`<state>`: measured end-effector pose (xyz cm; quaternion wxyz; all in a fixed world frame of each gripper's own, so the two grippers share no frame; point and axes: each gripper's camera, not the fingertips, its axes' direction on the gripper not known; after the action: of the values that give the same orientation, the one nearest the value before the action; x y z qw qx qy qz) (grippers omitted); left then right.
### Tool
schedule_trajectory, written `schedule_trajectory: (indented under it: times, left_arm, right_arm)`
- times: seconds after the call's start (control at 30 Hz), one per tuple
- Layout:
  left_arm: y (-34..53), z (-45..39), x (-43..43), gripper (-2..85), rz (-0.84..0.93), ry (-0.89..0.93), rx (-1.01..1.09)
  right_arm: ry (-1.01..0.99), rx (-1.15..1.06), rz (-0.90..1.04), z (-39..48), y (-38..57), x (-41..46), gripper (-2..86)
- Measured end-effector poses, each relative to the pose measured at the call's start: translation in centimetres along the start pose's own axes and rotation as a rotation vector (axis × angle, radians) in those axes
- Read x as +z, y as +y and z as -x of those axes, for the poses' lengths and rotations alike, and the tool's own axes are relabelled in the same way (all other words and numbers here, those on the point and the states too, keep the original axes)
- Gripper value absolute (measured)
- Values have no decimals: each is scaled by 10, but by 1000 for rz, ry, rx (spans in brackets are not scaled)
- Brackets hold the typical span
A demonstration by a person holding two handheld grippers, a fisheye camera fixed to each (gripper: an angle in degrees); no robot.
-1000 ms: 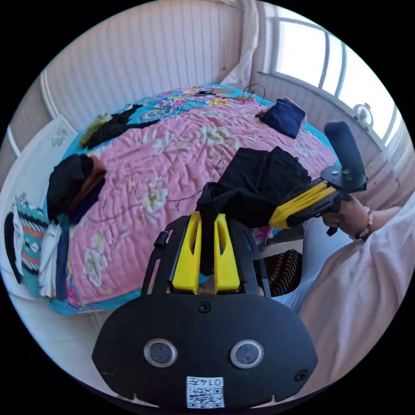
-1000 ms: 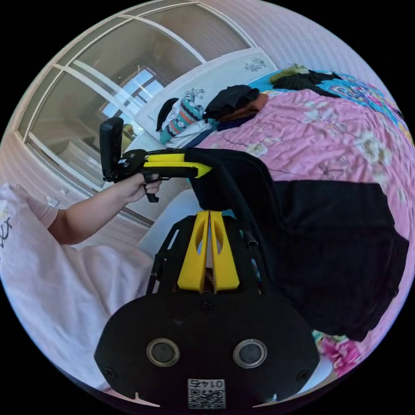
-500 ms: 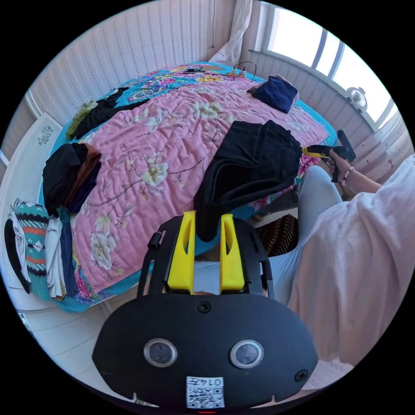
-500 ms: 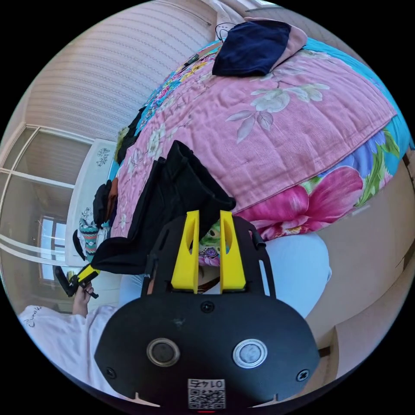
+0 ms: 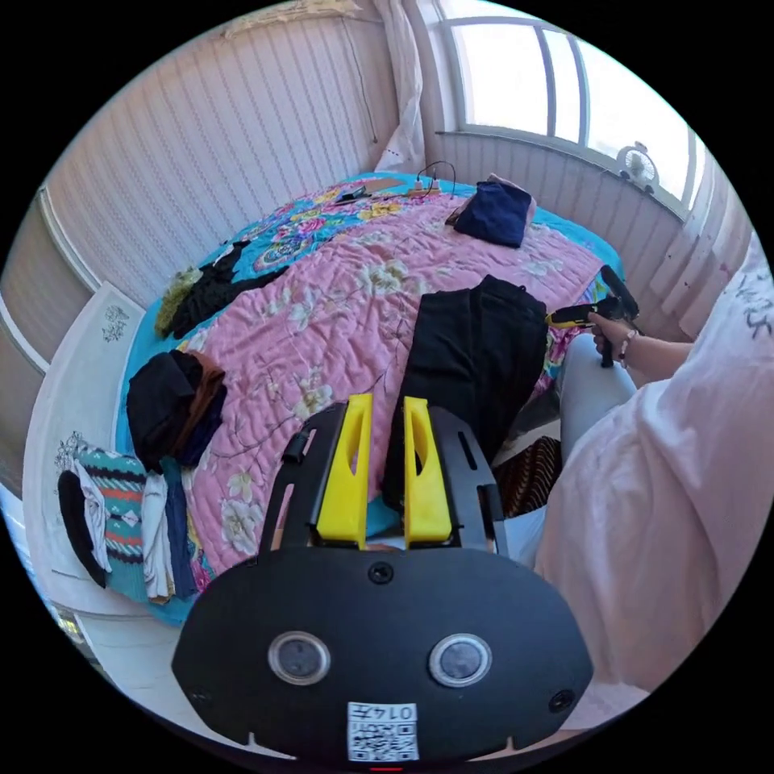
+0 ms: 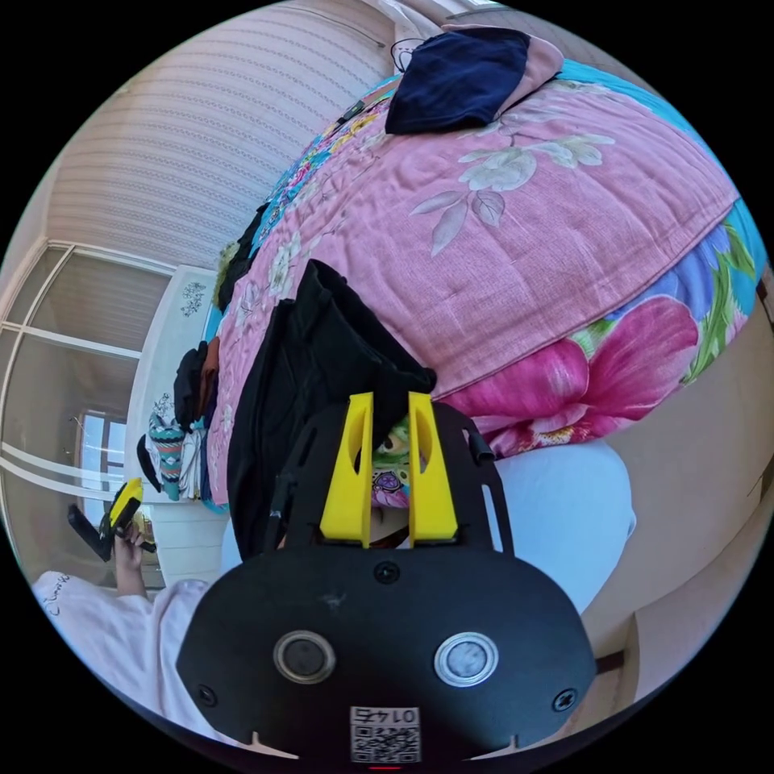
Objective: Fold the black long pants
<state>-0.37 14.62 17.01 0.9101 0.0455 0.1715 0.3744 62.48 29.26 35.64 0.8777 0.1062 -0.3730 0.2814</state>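
Black long pants [image 5: 476, 355] lie folded on bed [image 5: 339, 298]. Left gripper [image 5: 385, 411] fingers spread, pants just beyond; right gripper [image 6: 390, 407] fingers spread beside the pants' edge.

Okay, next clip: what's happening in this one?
A person stands at the near edge of a bed with a pink floral quilt, holding a gripper in each hand. The black long pants lie folded on the quilt at that edge. The left gripper is open, its jaws apart with nothing between them, beside the pants. The right gripper is also open, close to a corner of the pants. Other clothes sit around the bed, including a navy folded garment.
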Motion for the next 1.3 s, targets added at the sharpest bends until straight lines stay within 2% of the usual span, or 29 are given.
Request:
schedule_trajectory:
  times: [0.07,0.17,0.23,0.3,0.4,0.5,0.63,0.9,0.97,1.1,1.3]
  left_arm:
    - [-20,-15,19,68,-23,46,61]
    - [-56,-45,54,64,-145,244,46]
    - [-85,-80,91,72,-110,398,99]
    - [-99,-107,120,83,-32,430,150]
    - [-110,-143,150,96,78,384,253]
    - [-107,-165,164,96,120,229,351]
    - [-99,-183,179,91,124,147,450]
    - [-112,-175,178,82,177,236,377]
    - [-109,-179,174,72,128,260,424]
    - [-97,-188,188,70,114,173,560]
    - [-100,-179,186,41,130,199,599]
  right_arm:
    - [-9,3,-2,-3,2,-2,86]
    - [-39,3,-11,-8,8,-7,90]
    - [-66,0,-13,-10,10,-11,92]
    - [-73,5,-1,-10,11,-17,94]
    - [-69,3,-13,-9,19,-35,100]
    - [-9,-37,-31,-4,28,-47,108]
    - [12,-47,66,-5,24,-34,111]
    - [-47,-39,63,9,19,-29,111]
    - [-47,-26,54,12,22,-32,111]
    - [-40,-30,-8,26,27,-45,112]
    - [-18,-80,92,49,25,-37,130]
